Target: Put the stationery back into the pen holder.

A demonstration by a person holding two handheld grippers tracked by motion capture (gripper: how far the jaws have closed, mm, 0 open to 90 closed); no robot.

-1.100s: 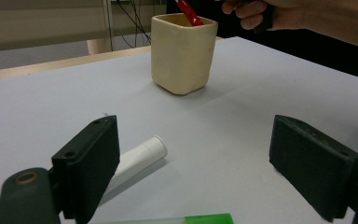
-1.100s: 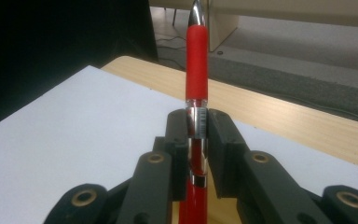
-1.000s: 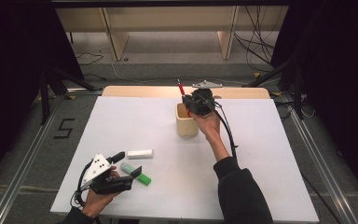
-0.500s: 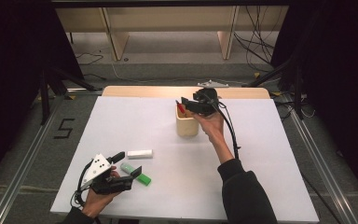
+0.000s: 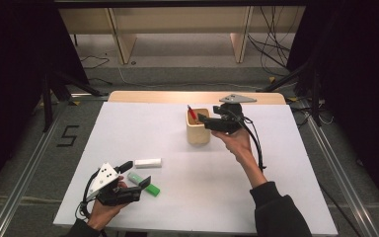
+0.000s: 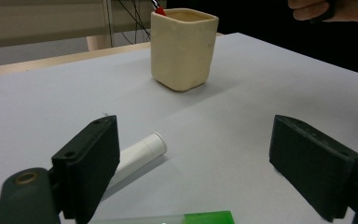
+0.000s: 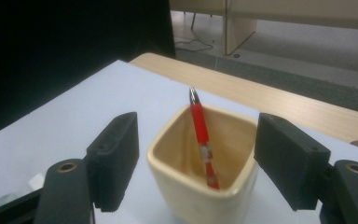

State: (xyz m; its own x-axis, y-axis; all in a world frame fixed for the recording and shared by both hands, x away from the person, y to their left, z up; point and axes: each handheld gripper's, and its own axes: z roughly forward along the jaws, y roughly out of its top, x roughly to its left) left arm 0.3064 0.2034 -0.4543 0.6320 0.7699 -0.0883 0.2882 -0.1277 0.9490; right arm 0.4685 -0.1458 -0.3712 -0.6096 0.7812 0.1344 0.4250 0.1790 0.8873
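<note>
Pen (image 5: 192,113) now stands in cup (image 5: 198,133); right tool (image 5: 208,121) has just opened, empty.

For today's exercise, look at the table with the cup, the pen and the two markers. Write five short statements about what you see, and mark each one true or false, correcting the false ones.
1. The red pen stands inside the cream cup. True.
2. The right claw is clamped on the pen. False: its jaws have just been opening and stand apart with nothing gripped, the pen resting in the cup beyond them.
3. The white marker lies flat on the table. True.
4. The green marker is in the cup. False: it lies on the table by the left claw.
5. The left claw is shut. False: its jaws are wide open.
</note>
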